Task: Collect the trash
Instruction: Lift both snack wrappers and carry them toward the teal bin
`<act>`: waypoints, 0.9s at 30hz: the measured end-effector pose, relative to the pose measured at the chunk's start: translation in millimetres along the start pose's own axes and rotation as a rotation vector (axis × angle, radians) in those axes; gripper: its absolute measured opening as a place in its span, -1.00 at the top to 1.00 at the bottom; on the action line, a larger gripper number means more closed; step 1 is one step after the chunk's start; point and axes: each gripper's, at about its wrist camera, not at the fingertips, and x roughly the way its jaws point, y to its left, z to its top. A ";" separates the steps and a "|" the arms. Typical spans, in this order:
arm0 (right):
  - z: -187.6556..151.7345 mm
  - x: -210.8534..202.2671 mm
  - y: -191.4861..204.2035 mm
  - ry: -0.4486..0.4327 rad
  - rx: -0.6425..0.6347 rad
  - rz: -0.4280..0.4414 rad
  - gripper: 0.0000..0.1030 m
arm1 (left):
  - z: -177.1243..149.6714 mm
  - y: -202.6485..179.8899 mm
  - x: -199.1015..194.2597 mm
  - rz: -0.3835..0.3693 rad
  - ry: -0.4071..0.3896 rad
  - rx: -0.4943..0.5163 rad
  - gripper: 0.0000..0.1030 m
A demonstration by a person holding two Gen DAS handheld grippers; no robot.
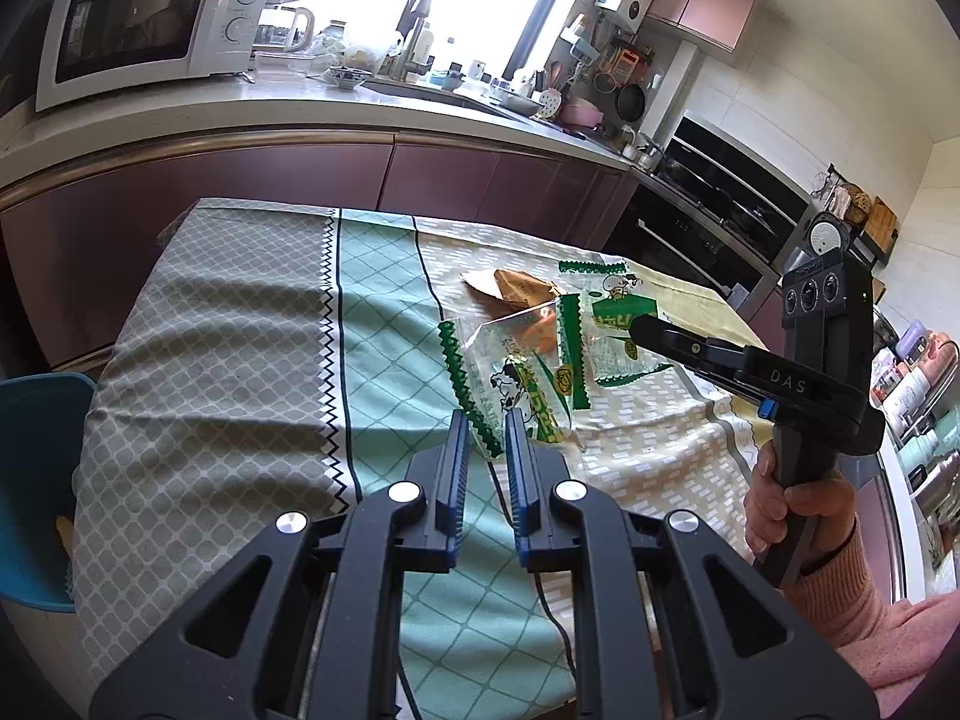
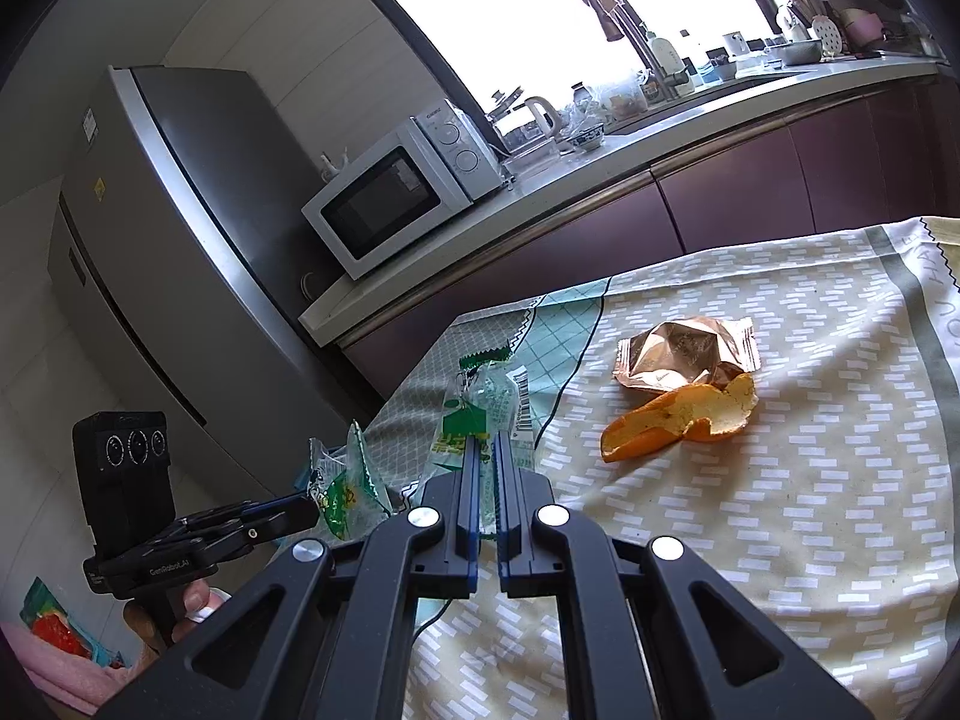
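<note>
Two clear-and-green snack wrappers lie on the tablecloth. My left gripper (image 1: pixel 487 429) is nearly shut around the corner of the nearer wrapper (image 1: pixel 510 378); the same wrapper shows in the right wrist view (image 2: pixel 345 489). My right gripper (image 2: pixel 487 447) is shut on the second green wrapper (image 2: pixel 480 414), which also shows in the left wrist view (image 1: pixel 612 330) under the right gripper (image 1: pixel 639 327). An orange peel (image 2: pixel 678 420) and a shiny bronze foil wrapper (image 2: pixel 684 351) lie further right on the cloth.
The table wears a patterned cloth (image 1: pixel 240 330). A blue bin (image 1: pixel 36 480) stands at the table's left edge. A kitchen counter with a microwave (image 1: pixel 138 24) runs behind. A fridge (image 2: pixel 180 240) stands to the left.
</note>
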 end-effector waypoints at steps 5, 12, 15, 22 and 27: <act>-0.3 4.5 4.9 0.008 -0.006 0.013 0.93 | -1.1 9.4 -7.9 0.015 -0.008 -0.018 0.75; 1.4 9.1 11.9 0.016 -0.018 0.037 0.93 | -0.8 22.3 -17.6 0.039 -0.021 -0.038 0.75; 1.4 12.2 14.9 0.022 -0.024 0.049 0.93 | -1.0 28.6 -22.7 0.051 -0.029 -0.051 0.75; 1.5 23.4 28.4 0.043 -0.042 0.084 0.93 | -1.9 40.3 -34.8 0.076 -0.053 -0.079 0.75; 2.2 33.2 40.5 0.058 -0.060 0.110 0.93 | -2.5 51.4 -45.4 0.098 -0.070 -0.097 0.75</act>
